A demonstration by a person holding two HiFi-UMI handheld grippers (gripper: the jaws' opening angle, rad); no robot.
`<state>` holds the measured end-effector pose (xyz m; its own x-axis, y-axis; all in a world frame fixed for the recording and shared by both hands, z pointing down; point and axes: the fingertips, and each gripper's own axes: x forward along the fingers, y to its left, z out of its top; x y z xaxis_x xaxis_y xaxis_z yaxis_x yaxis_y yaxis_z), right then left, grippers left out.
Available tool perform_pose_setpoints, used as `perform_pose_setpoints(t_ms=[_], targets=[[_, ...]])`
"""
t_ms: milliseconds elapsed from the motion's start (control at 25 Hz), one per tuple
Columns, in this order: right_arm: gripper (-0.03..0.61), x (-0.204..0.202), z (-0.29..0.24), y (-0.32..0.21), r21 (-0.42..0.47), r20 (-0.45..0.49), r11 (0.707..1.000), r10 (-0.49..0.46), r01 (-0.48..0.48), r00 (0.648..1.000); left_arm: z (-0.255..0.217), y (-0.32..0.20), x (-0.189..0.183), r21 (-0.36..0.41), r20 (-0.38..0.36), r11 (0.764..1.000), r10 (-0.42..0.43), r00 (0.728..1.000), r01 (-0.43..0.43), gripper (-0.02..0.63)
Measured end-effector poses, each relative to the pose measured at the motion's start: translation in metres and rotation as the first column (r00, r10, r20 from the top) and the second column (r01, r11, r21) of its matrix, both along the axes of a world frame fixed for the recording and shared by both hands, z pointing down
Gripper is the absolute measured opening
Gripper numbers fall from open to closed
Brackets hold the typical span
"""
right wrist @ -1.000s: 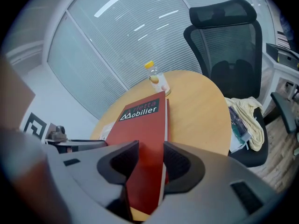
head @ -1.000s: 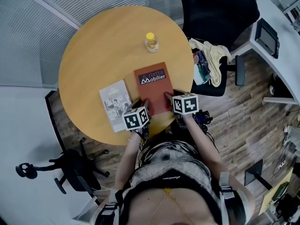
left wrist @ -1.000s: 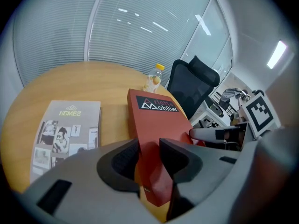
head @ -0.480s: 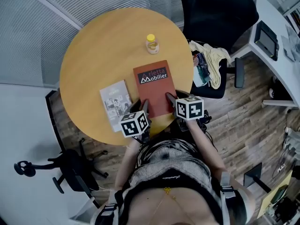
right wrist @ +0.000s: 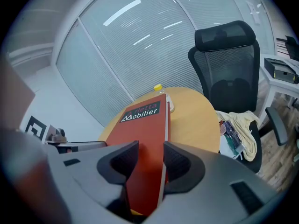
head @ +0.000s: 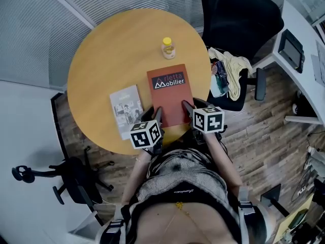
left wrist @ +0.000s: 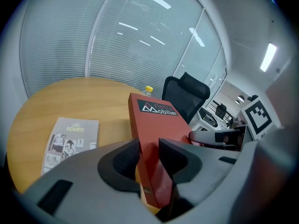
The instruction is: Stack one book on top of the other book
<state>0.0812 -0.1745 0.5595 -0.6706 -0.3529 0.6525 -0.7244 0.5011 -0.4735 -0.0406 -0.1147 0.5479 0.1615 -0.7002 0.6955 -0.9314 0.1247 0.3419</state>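
Note:
A red book (head: 170,93) with a black title band is held by its near edge over the round wooden table (head: 106,55). My left gripper (head: 158,114) is shut on its near left corner, and my right gripper (head: 186,105) is shut on its near right corner. In the left gripper view the red book (left wrist: 156,125) runs out from between the pads of the left gripper (left wrist: 148,155). The right gripper (right wrist: 149,160) pinches the red book (right wrist: 142,125) the same way. A grey booklet (head: 126,110) lies flat on the table just left of the red book, also seen as the grey booklet (left wrist: 70,136).
A small yellow-capped bottle (head: 167,47) stands on the table beyond the red book. A black office chair (head: 238,14) with cloth and a bag (head: 228,70) on a seat is at the right. A second chair (head: 66,177) stands near the left.
Both grippers have risen toward the head camera with the red book between them. The grey booklet and the bottle have stayed in place.

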Motion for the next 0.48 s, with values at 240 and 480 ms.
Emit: perform_pose_setpoints(t_ms=[240,480], targets=[[0.175,0.0026,-0.0047,-0.0013,0.024,-0.006,1.0,-0.018,0.018,1.0,-0.0031,0.0011,0.0037,0.006,-0.001,1.0,-0.014,1.0,0.014,0.14],[0.175,0.0039,-0.0078,-0.0007,0.029,-0.002,0.999,-0.024,0.024,1.0,-0.0061,0.0021,0.0053,0.011,0.005,1.0,-0.02,1.0,0.02,0.138]])
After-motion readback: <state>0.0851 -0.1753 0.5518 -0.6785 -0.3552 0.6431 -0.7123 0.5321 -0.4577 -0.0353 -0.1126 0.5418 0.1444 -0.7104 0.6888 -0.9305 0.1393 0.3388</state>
